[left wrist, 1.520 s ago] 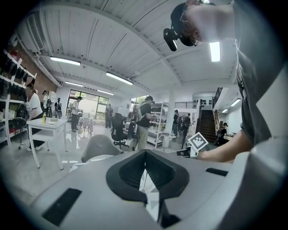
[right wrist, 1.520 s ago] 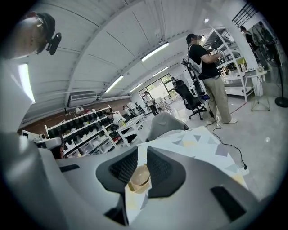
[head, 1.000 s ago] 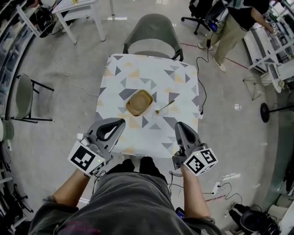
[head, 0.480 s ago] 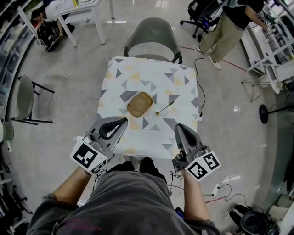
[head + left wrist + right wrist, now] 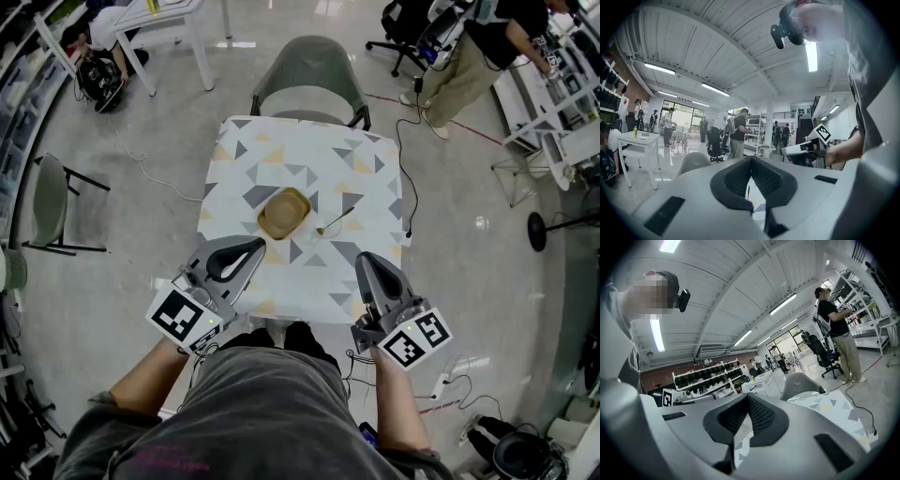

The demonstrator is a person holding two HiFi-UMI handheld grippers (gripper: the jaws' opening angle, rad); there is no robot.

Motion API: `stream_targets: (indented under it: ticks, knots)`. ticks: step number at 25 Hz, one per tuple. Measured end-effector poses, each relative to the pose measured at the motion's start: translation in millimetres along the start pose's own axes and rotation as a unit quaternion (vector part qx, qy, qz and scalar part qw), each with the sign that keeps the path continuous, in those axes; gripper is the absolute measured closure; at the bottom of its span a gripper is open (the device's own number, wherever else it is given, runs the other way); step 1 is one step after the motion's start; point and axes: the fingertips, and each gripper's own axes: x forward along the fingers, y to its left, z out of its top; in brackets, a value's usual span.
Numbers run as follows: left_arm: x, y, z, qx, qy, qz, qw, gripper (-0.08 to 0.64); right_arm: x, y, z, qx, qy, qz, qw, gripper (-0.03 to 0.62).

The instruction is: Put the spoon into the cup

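Note:
A tan squarish cup (image 5: 284, 213) stands near the middle of the small table with the triangle-patterned cloth (image 5: 281, 150). A thin gold spoon (image 5: 336, 221) lies flat on the cloth just right of the cup, apart from it. My left gripper (image 5: 250, 247) hovers over the table's near left edge, jaws shut with nothing between them (image 5: 751, 160). Over the near right edge my right gripper (image 5: 364, 259) is likewise shut and empty (image 5: 747, 397). Both point up and outward, so neither gripper view shows the cup or the spoon.
A grey chair (image 5: 314, 75) stands at the table's far side, and another chair (image 5: 52, 202) at the left. A black cable (image 5: 409, 169) runs along the floor right of the table. A person (image 5: 478, 52) stands at the back right by white shelving (image 5: 562, 112).
Almost nothing: both grippers stay shut near the table's front edge, the left one a touch further right. The cup and spoon have not moved.

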Motion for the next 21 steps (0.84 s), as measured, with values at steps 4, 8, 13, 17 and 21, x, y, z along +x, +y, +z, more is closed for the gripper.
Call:
stream_targets:
  ticks: [4, 8, 13, 17, 21]
  knots:
    - [3, 0, 0, 0.0, -0.002, 0.0, 1.0, 0.543, 1, -3, -1, 0.002, 0.003, 0.001, 1.0, 0.572]
    - [6, 2, 0, -0.001, 0.0, 0.002, 1.0, 0.543, 4, -7, -1, 0.001, 0.006, -0.001, 1.0, 0.572]
    - [9, 2, -3, -0.003, 0.002, 0.007, 1.0, 0.543, 6, -13, -3, 0.002, 0.01, -0.001, 1.0, 0.572]
    - [11, 3, -4, -0.005, 0.0, 0.011, 0.9999, 0.543, 7, -17, -4, 0.003, 0.013, -0.001, 1.0, 0.572]
    - [14, 1, -8, -0.015, 0.013, 0.014, 0.9997, 0.543, 6, -24, -3, 0.005, 0.013, -0.003, 1.0, 0.572]
